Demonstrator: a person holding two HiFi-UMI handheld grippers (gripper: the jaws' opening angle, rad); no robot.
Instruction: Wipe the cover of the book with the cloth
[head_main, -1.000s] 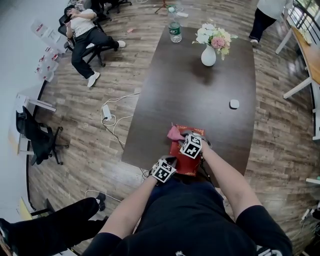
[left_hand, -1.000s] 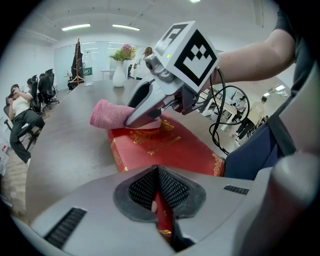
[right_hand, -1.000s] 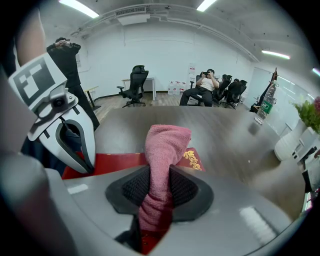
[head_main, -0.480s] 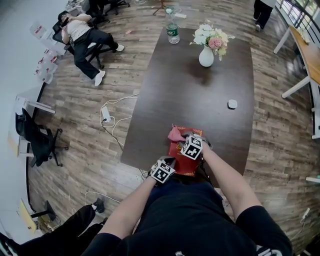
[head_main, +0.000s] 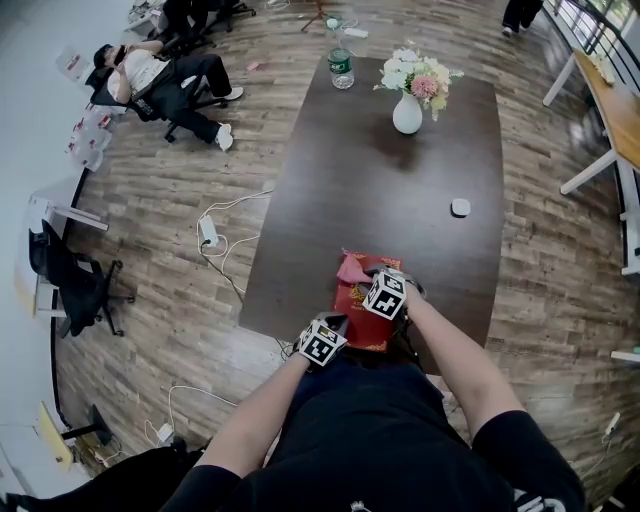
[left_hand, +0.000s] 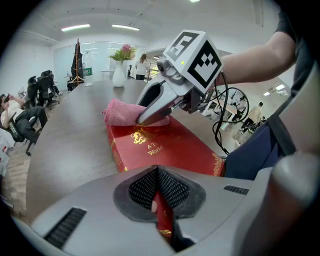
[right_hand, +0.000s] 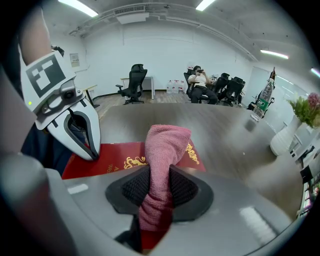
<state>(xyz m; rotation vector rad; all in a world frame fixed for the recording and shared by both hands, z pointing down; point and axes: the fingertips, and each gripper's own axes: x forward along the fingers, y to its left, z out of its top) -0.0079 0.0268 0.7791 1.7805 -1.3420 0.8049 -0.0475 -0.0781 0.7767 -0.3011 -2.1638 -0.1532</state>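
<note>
Left gripper (left_hand: 159, 212) pinches near edge of red gilt-stamped hardcover book (left_hand: 167, 145); right gripper (right_hand: 156, 192) clenches pink terry cloth (right_hand: 164, 142) (at far-left corner). Best: press flat, sweep steadily nearward.

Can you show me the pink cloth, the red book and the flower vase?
pink cloth (right_hand: 166, 144): right gripper view, on its bunched middle.
red book (left_hand: 186, 148): left gripper view, on the bare cover.
flower vase (head_main: 407, 116): head view, on its white belly.

Pink cloth (right_hand: 161, 150) between the right jaws. Red book (left_hand: 170, 146) with gold ornament and gold lettering, its edge between the left jaws. Dark brown bench (head_main: 390, 200) beneath.
</note>
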